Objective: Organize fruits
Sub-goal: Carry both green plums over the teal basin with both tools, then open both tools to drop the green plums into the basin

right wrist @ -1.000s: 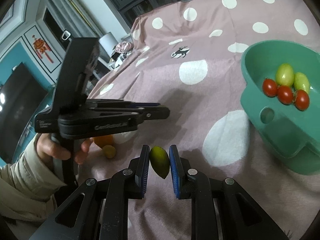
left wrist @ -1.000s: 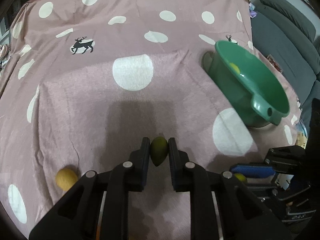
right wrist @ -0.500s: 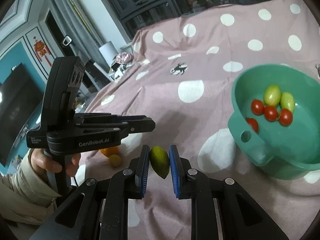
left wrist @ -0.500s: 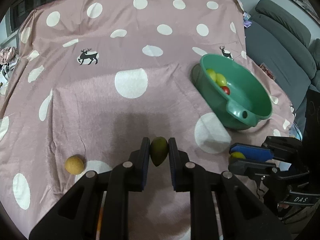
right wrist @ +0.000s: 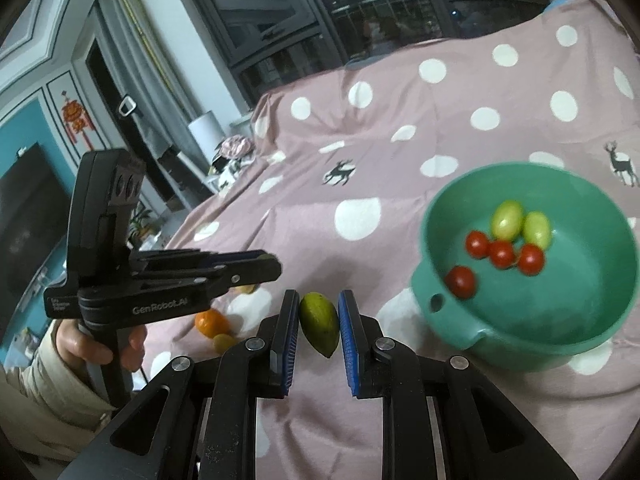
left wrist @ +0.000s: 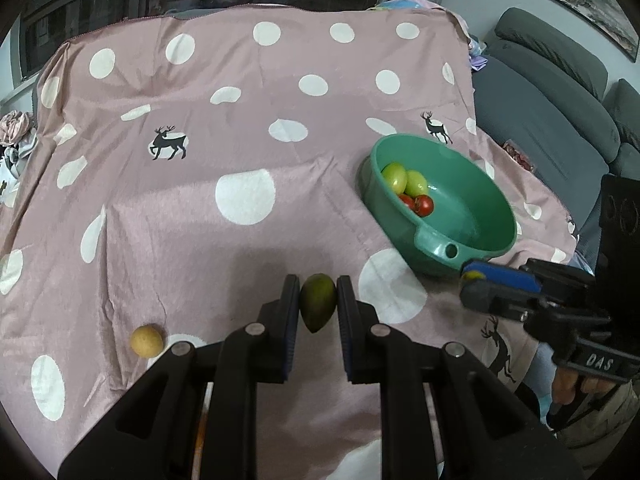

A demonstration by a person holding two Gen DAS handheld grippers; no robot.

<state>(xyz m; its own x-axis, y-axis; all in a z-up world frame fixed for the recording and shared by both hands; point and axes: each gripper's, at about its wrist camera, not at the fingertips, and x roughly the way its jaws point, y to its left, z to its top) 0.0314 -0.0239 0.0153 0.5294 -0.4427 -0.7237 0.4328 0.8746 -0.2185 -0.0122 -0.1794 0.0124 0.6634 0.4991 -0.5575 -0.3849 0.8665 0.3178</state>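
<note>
My left gripper (left wrist: pixel 318 300) is shut on a green oval fruit (left wrist: pixel 317 307), held above the pink dotted cloth. My right gripper (right wrist: pixel 319 318) is shut on another green oval fruit (right wrist: pixel 319 323). The green bowl (left wrist: pixel 472 248) sits to the right in the left wrist view and holds two green and some red tomatoes (left wrist: pixel 424 205). In the right wrist view the bowl (right wrist: pixel 532 332) lies right of my gripper with several red tomatoes (right wrist: pixel 502 253). The right gripper shows in the left wrist view (left wrist: pixel 476 284), the left one in the right wrist view (right wrist: pixel 264 266).
A small yellow-brown fruit (left wrist: pixel 147 340) lies on the cloth at the lower left. An orange (right wrist: pixel 211 322) and a small yellow fruit (right wrist: pixel 224 342) lie beneath the left gripper. A grey sofa (left wrist: pixel 560 128) stands beyond the table's right edge.
Both grippers have risen and pulled back from the table with their fruits still held. The bowl now appears farther away and its inside shows more fully.
</note>
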